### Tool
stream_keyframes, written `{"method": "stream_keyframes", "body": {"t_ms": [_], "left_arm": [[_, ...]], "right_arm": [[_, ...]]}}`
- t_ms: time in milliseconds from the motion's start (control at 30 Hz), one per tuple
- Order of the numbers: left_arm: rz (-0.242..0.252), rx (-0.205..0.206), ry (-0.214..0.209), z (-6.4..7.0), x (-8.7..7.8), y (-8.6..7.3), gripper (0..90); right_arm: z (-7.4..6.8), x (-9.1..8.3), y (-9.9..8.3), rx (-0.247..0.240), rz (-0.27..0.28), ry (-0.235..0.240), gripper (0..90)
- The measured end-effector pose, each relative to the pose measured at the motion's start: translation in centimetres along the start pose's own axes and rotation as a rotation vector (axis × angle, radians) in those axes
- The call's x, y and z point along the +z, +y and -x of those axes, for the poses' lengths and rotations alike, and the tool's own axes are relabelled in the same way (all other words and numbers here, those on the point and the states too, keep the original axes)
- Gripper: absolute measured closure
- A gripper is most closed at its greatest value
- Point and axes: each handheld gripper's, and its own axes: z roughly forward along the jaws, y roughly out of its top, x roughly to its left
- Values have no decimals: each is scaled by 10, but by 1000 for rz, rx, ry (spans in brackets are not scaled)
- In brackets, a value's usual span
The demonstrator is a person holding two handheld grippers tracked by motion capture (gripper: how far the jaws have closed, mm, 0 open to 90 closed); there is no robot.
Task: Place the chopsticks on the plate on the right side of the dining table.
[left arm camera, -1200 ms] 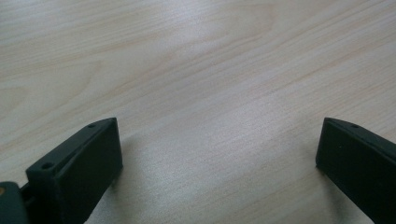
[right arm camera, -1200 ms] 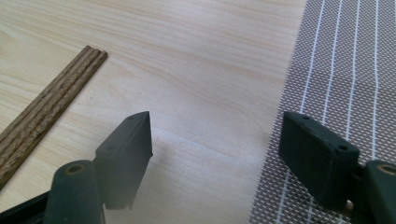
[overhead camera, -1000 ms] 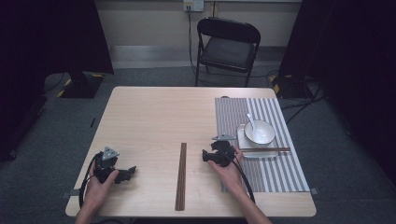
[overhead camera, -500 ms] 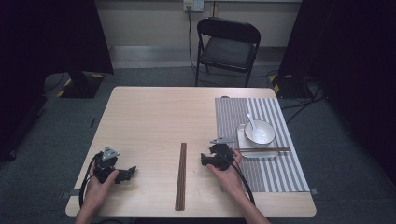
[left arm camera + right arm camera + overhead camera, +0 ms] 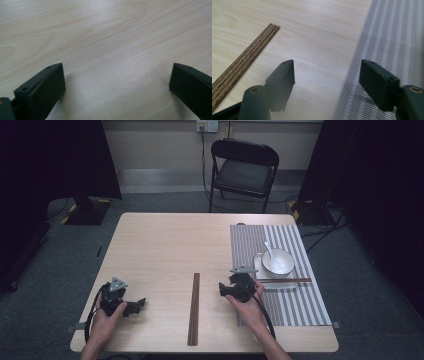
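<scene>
Two grippers, left gripper and right gripper, both gaped wide and empty on the table, flanking one pair of dark wooden chopsticks lying between them, nearer the right.

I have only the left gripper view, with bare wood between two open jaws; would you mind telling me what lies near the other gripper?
Observer: The right gripper hovers at the left edge of a striped placemat, jaws open and holding nothing.
Operator: Thank you. Is there anything between the two grippers?
Observer: Yes, dark wooden chopsticks lie together on the table, pointing away from the person, closer to the right gripper than to the left gripper.
Operator: And what is on the mat?
Observer: A white bowl with a white spoon in it, sitting on a small white tray, with another chopstick pair across the tray's near edge.
</scene>
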Motion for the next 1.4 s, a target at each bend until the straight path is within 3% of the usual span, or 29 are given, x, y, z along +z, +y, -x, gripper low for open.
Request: {"method": "stream_keyframes", "body": {"t_ms": [67, 100, 233, 267, 300, 333, 400, 567, 700, 1067, 1400], "left_arm": [[-1, 2, 1, 0, 0, 0, 0], [0, 0, 0, 0, 0, 0, 0], [-1, 2, 1, 0, 0, 0, 0], [-1, 2, 1, 0, 0, 0, 0], [0, -1, 1, 0, 0, 0, 0], [-1, 2, 1, 0, 0, 0, 0], [0, 0, 1, 0, 0, 0, 0], [-2, 2, 1, 0, 0, 0, 0], [-1, 2, 1, 0, 0, 0, 0], [-1, 2, 1, 0, 0, 0, 0], [0, 0, 1, 0, 0, 0, 0]], "right_arm": [[4, -5, 0, 4, 1, -11, 292], [16, -18, -2, 5, 4, -40, 298], [42, -37, -14, 21, 2, -106, 277], [42, -37, -14, 21, 2, -106, 277], [50, -41, -18, 36, 2, -123, 275], [69, -49, -27, 74, -7, -156, 271], [74, -51, -29, 75, -12, -166, 270], [107, -57, -35, 122, -26, -246, 237], [118, -56, -37, 162, -31, -276, 190], [134, -53, -44, 208, -29, -311, 190], [138, -47, -42, 206, -32, -329, 196]]}}
